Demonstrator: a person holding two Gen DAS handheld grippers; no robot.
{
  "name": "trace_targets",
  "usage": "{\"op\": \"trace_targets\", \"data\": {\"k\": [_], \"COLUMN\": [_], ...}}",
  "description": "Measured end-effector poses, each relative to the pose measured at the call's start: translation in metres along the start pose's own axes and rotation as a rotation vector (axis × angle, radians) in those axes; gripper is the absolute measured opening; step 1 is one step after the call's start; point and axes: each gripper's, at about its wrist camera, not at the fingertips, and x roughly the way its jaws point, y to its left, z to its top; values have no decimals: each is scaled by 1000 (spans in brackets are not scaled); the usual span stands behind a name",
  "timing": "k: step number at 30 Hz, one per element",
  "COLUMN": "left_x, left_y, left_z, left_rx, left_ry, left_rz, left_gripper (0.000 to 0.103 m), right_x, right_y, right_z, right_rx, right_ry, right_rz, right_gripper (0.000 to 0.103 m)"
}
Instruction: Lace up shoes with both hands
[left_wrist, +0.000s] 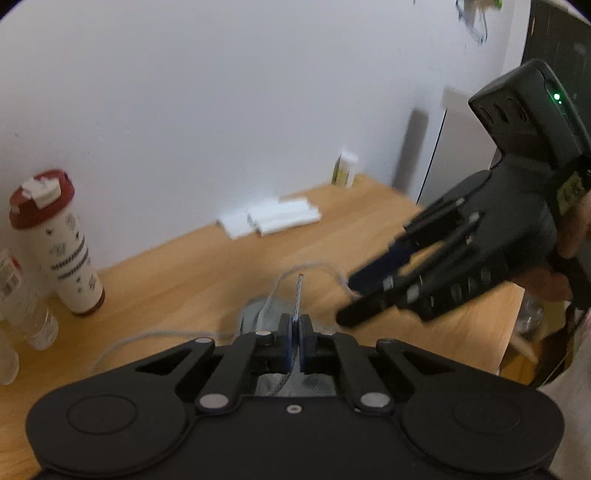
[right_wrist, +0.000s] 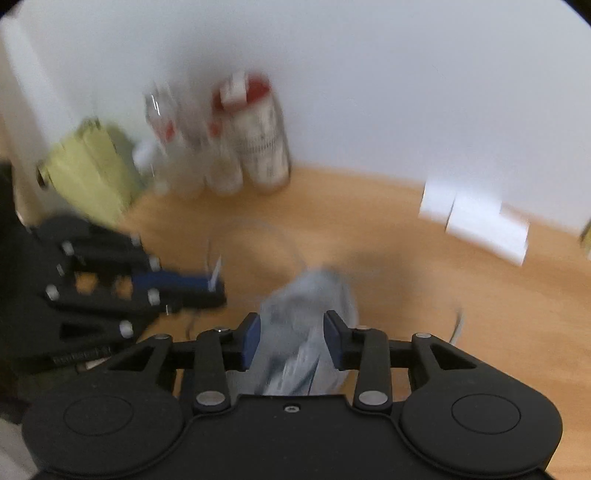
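Observation:
A grey shoe (left_wrist: 253, 317) lies on the wooden table (left_wrist: 177, 280), mostly hidden behind my left gripper (left_wrist: 294, 325). That gripper is shut on a pale shoelace (left_wrist: 299, 291), whose stiff tip sticks up above the pads. A loose loop of lace curves over the shoe. My right gripper (left_wrist: 347, 301) comes in from the right, close to that loop. In the blurred right wrist view the right gripper (right_wrist: 293, 332) stands open above the shoe (right_wrist: 314, 295), with nothing gripped. The left gripper (right_wrist: 218, 288) is at left there, with the lace tip (right_wrist: 215, 271) in it.
A white tumbler with a red lid (left_wrist: 55, 240) and clear bottles (left_wrist: 22, 295) stand at the left by the wall. White packets (left_wrist: 269, 218) and a small box (left_wrist: 345, 170) lie at the back. A yellow-green bag (right_wrist: 88, 166) sits far left. The table's edge runs on the right.

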Motion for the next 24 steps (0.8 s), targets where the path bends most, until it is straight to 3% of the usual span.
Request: {"op": "trace_targets", "data": {"k": [4,9,16,24], "left_x": [13,33,51,73], "left_y": [-5,-12,-14,-16], "left_z": [-8,-18,-20,-14], "left_rx": [61,118,162,205], "left_ry": [48,107,167,244], "left_rz": [4,-25,-59,-82], "left_gripper": [3,3,3,3], "right_x": [33,47,57,48], "right_y": [14,9,-24,-47], "right_z": [-9,-10,-8,-6], "right_rx": [-46,-46,130,249], "right_ry": [64,95,94,-37], "right_rz": [-99,-114,-29,8], "right_gripper": [40,38,42,43]}}
